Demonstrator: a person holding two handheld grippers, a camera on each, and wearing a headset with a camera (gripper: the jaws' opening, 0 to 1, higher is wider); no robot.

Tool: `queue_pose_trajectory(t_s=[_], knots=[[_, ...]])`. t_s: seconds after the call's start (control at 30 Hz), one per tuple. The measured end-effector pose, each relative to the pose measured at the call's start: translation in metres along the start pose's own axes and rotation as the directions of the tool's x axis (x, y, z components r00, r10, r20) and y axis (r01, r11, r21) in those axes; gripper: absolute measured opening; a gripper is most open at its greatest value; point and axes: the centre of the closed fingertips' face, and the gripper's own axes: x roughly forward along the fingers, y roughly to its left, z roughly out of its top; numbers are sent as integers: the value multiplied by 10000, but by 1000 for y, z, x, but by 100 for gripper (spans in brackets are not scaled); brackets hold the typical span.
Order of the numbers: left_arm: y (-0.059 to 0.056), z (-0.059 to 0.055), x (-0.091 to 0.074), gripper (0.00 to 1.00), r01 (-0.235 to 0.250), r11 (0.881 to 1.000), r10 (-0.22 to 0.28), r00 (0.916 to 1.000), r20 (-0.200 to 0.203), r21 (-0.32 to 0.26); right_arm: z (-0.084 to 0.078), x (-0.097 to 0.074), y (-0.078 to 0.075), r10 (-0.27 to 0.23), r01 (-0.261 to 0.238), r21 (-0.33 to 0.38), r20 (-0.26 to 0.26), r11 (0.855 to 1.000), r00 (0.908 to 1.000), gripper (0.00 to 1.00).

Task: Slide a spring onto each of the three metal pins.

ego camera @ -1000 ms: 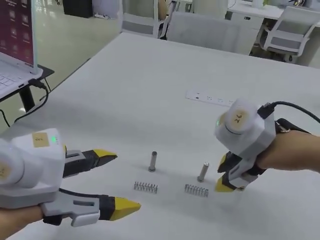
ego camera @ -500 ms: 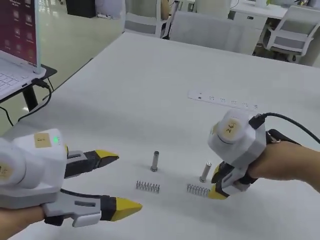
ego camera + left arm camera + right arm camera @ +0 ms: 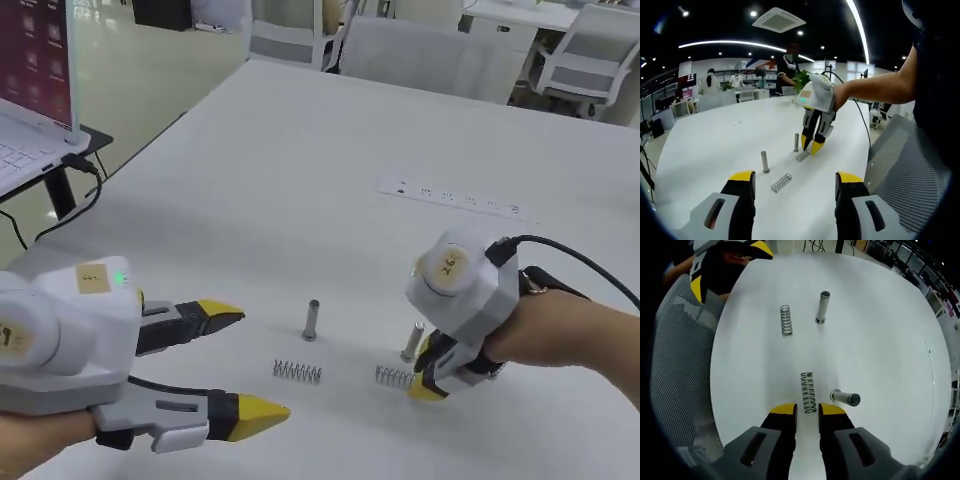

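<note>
Right claw [image 3: 807, 410]: tipped down to the table [image 3: 300, 180], jaws narrowed but not shut, a sliver of gap either side of the near spring [image 3: 808, 385]; nothing gripped yet.
Near spring: flat on the table, one end between the right claw's yellow tips, lying along the line of the jaws. Probably approached this way for a grab at the end, leaving most of the coil free to go over a pin.
Near pin [image 3: 845, 398]: upright, just beside the near spring and the right claw. Handy for a short lift and drop, but easily knocked over by a careless tip.
Far spring [image 3: 785, 319]: flat on the table, well apart from the near spring, untouched.
Far pin [image 3: 823, 306]: upright and bare, near one end of the far spring.
Layout: one spring beside each pin, likely for short moves.
Count: two pins and two springs on the table, against the three named in the task.
Left claw [image 3: 245, 362]: wide open and empty, hovering at the near left, pointed toward the far spring; seemingly parked clear of the right claw's work.
Progress: no spring on a pin yet; first pick-up in hand, by the look of it.
Beyond: power strip [image 3: 455, 198] farther back, laptop [image 3: 30, 90] off to the left.
</note>
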Motion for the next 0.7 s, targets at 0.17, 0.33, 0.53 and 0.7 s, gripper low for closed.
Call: queue_pose_trajectory(t_s=[0.17,0.33,0.53,0.7], knots=[[-1,-1,0,59,16,10000,-16,10000,-22,-34,0,3,1,41,-41,-111,-67,9999,10000,14],[-1,-1,0,59,16,10000,-16,10000,-17,-43,-3,5,0,-68,58,-371,-293,9993,9995,11],[-2,-1,0,58,72,10000,-72,10000,-48,-12,-2,6,-1,-88,78,-325,-307,9994,9995,8],[-5,0,1,58,159,9999,-159,9999,-66,37,-5,4,0,-161,148,-337,-395,9993,9991,8]])
